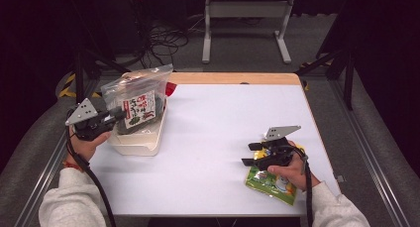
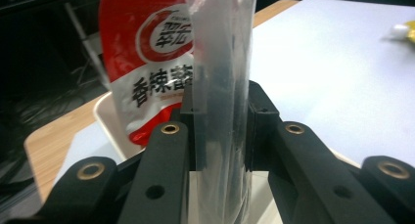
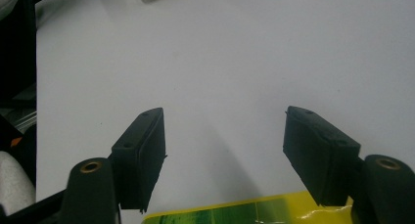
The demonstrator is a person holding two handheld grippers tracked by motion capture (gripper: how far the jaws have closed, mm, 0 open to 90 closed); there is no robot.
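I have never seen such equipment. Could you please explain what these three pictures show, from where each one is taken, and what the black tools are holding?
A person sits at a white table and holds a black two-jaw gripper in each hand. The high view looks down from above; the other two pictures come from cameras riding on the grippers. The left gripper is shut on a clear plastic bag that stands in a white tray; a red packet stands behind the bag. The right gripper is open, with nothing between its jaws, just above a green and yellow packet lying on the table.
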